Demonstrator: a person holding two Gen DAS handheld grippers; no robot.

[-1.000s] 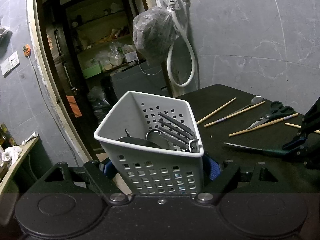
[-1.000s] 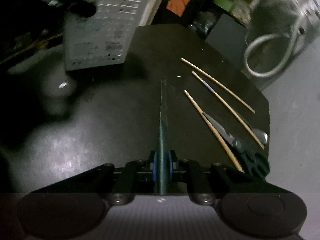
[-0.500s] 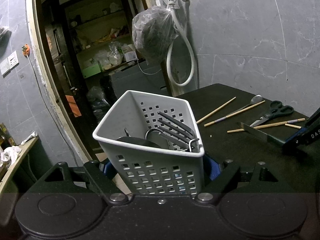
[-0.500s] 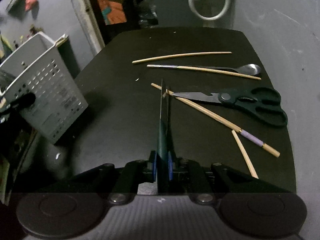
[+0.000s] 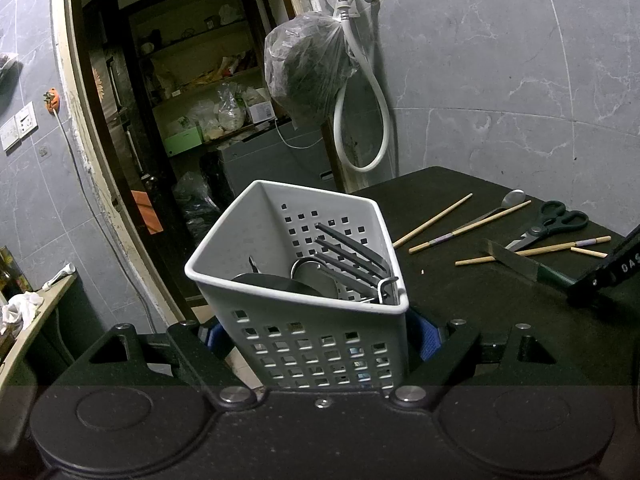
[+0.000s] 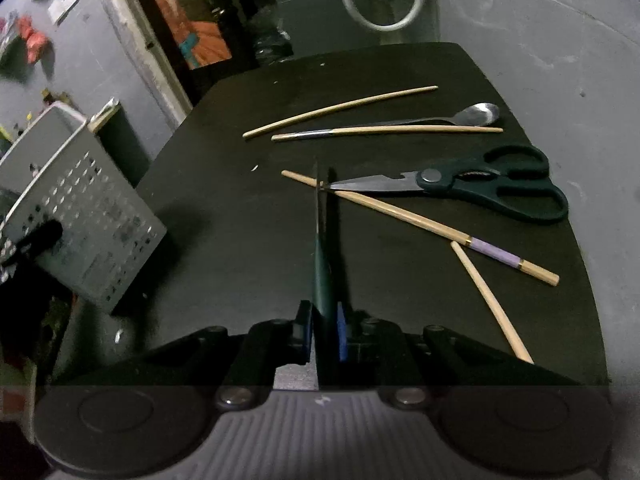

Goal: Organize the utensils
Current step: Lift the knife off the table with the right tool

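Note:
My left gripper (image 5: 320, 334) is shut on a white perforated basket (image 5: 280, 240), its blue pads pressing both side walls. Dark utensils, among them a slotted spatula (image 5: 348, 256), lean inside the basket. My right gripper (image 6: 324, 330) is shut on the dark green handle of a knife (image 6: 322, 248), held just above the black table (image 6: 240, 220). The blade points away, and its tip is over a chopstick (image 6: 420, 222) and the point of the scissors (image 6: 480, 186). In the left wrist view the knife (image 5: 516, 260) shows at the right. The basket (image 6: 88, 216) is at the left in the right wrist view.
A metal spoon (image 6: 476, 114) and three more chopsticks (image 6: 340, 108) (image 6: 400, 130) (image 6: 488, 300) lie on the table. A grey wall with a tap, a hose (image 5: 360, 120) and a hanging bag (image 5: 308, 68) stands behind it. An open doorway (image 5: 180, 120) is at the left.
My right gripper rolled with the knife and swung away from the basket toward the scissors and chopsticks. The left gripper and the basket stayed still.

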